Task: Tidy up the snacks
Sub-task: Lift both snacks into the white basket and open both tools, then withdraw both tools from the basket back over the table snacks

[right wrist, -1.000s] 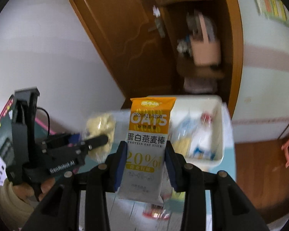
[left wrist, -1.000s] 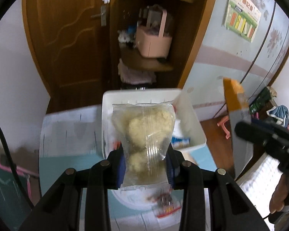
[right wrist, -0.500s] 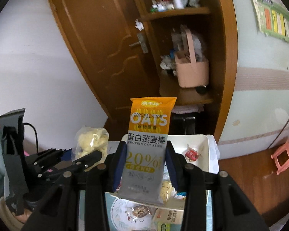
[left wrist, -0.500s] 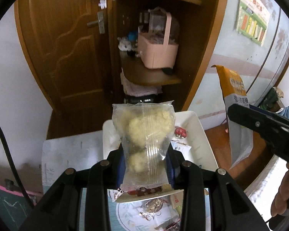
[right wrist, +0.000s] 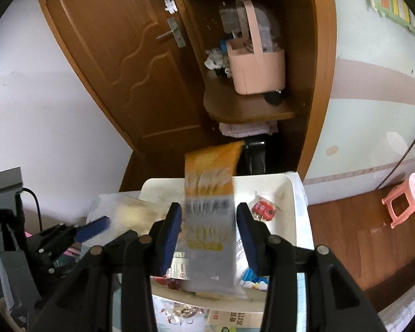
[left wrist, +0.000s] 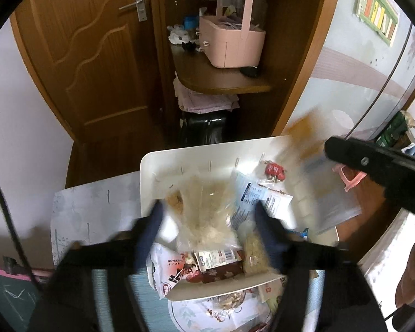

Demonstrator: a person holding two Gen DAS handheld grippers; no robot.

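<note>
A white bin holding several snack packets sits on the table; it also shows in the right wrist view. My left gripper is open above the bin, and the clear bag of pale puffs is blurred between its spread fingers, dropping free. My right gripper is open too, with the orange-and-white oat bar packet blurred and loose between its blue pads. The oat bar also shows blurred in the left wrist view, over the bin's right side.
A plate with more snack packets lies in front of the bin. Beyond the table stand a wooden door, a corner shelf with a pink basket and a pink stool on the floor.
Both grippers moved forward and down over the bin and opened. The puff bag and the oat bar, held tight before, are now loose and falling.
</note>
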